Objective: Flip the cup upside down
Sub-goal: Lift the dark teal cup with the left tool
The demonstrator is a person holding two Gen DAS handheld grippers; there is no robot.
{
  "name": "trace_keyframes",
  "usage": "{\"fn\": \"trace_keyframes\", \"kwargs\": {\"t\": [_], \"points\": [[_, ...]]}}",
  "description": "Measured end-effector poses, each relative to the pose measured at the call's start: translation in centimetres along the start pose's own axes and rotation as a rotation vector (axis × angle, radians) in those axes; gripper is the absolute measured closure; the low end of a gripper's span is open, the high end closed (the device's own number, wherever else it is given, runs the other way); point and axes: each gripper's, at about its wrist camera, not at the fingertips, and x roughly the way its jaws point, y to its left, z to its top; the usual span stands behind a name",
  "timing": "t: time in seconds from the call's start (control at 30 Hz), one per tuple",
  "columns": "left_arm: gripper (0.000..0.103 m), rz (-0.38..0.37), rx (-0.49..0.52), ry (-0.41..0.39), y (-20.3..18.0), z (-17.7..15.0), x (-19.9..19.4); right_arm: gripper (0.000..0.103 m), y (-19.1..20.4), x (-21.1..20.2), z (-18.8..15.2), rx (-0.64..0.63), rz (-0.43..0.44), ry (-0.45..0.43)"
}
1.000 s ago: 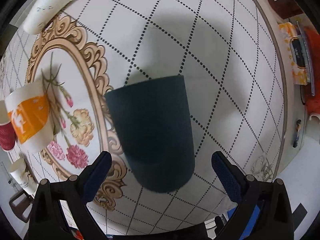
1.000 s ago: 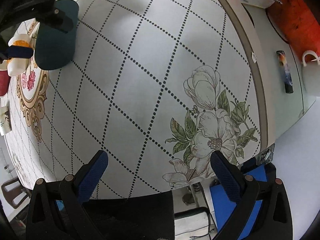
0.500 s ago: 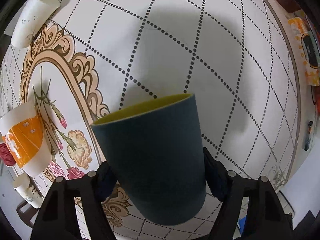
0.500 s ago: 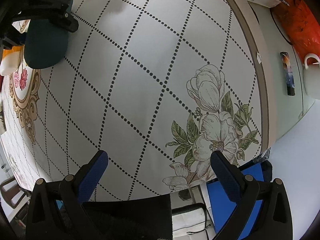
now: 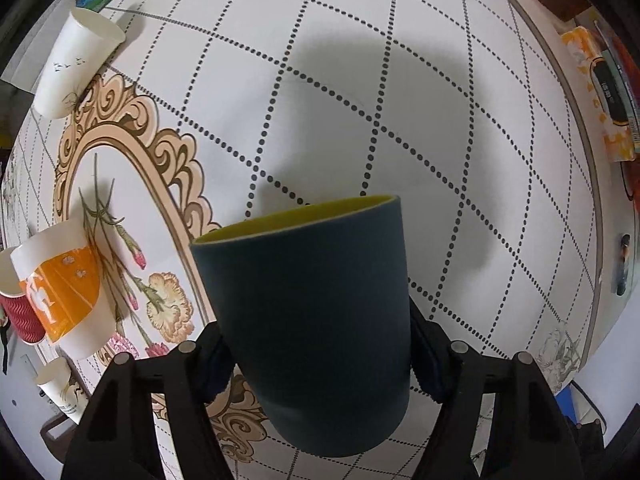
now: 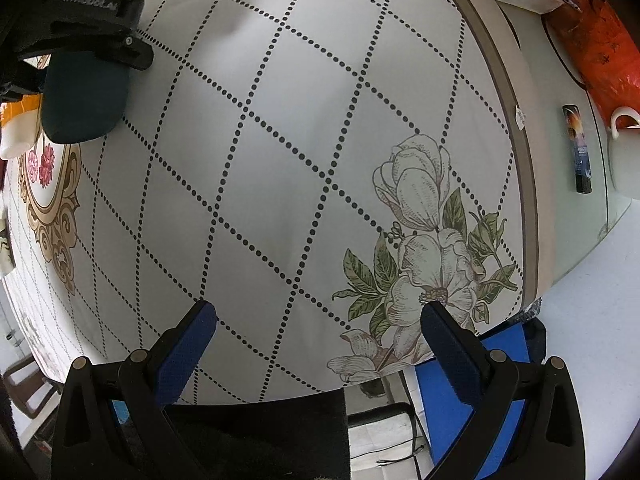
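Note:
A dark teal cup [image 5: 316,320] with a yellow inside fills the lower middle of the left wrist view. My left gripper [image 5: 320,364] is shut on it, its blue pads pressing both sides of the lower wall. The cup is lifted off the table, with its open rim pointing away from the camera and its base towards it. The same cup [image 6: 82,100] shows at the top left of the right wrist view, held in the left gripper. My right gripper [image 6: 316,344] is open and empty above the table's front edge, by a printed flower.
A white paper cup [image 5: 72,68] stands at the far left. An orange and white cup [image 5: 64,284], a red ribbed cup [image 5: 20,316] and a small white cup [image 5: 56,384] cluster at the left edge. Boxes [image 5: 592,88] and a white mug [image 6: 624,136] sit past the table's right edge.
My left gripper closed on the teal cup and lifted it off the table. The right gripper has stayed open and almost still.

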Motion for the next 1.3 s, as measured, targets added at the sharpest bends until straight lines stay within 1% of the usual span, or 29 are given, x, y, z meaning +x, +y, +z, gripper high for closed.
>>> {"fn": "trace_keyframes", "kwargs": {"t": [0.07,0.1,0.27,0.3,0.37,0.53,0.57,0.7,0.73,0.8,0.87,1.0,1.1,1.2,1.3], "points": [[0.033,-0.004,-0.004,-0.009,0.1,-0.1,-0.6,0.000,-0.5,-0.3,0.0,0.001,0.007,-0.003],[0.033,-0.005,-0.009,-0.017,1.0,-0.1,-1.2,0.000,-0.7,-0.4,0.0,0.001,0.009,-0.007],[0.033,-0.025,-0.040,-0.044,2.9,-1.0,-3.2,0.000,-1.4,-1.3,-0.2,-0.004,0.026,-0.024],[0.033,-0.033,-0.053,-0.050,2.9,-0.7,-4.1,0.000,-1.5,-1.6,-0.2,-0.007,0.028,-0.029],[0.033,-0.047,-0.067,-0.056,3.7,-1.3,-5.2,0.000,-1.6,-1.9,-0.4,-0.014,0.034,-0.036],[0.033,-0.079,-0.110,-0.077,6.0,-4.0,-7.1,0.000,-1.7,-3.1,-1.5,-0.041,0.056,-0.056],[0.033,-0.083,-0.119,-0.079,5.9,-4.7,-7.8,0.000,-1.8,-3.4,-1.7,-0.049,0.060,-0.061],[0.033,-0.106,-0.181,-0.082,7.1,-8.2,-8.8,0.000,-1.2,-4.3,-3.2,-0.089,0.073,-0.077],[0.033,-0.111,-0.198,-0.081,6.9,-8.8,-8.8,0.000,-1.0,-4.4,-3.5,-0.101,0.074,-0.082],[0.033,-0.115,-0.240,-0.079,5.5,-10.0,-8.7,0.000,-0.5,-4.8,-4.4,-0.132,0.075,-0.090],[0.033,-0.126,-0.279,-0.072,5.4,-11.4,-9.1,0.000,0.1,-4.7,-5.1,-0.161,0.075,-0.094],[0.033,-0.162,-0.352,-0.036,6.6,-13.0,-6.9,0.000,1.3,-4.6,-6.6,-0.231,0.067,-0.093],[0.033,-0.185,-0.376,-0.006,6.5,-13.5,-5.1,0.000,2.2,-4.3,-7.7,-0.265,0.062,-0.088],[0.033,-0.194,-0.381,0.019,6.2,-13.5,-3.3,0.000,2.7,-4.0,-8.6,-0.278,0.055,-0.080],[0.033,-0.179,-0.370,0.034,5.7,-13.3,-2.0,0.000,2.8,-3.6,-9.5,-0.279,0.048,-0.072]]}}
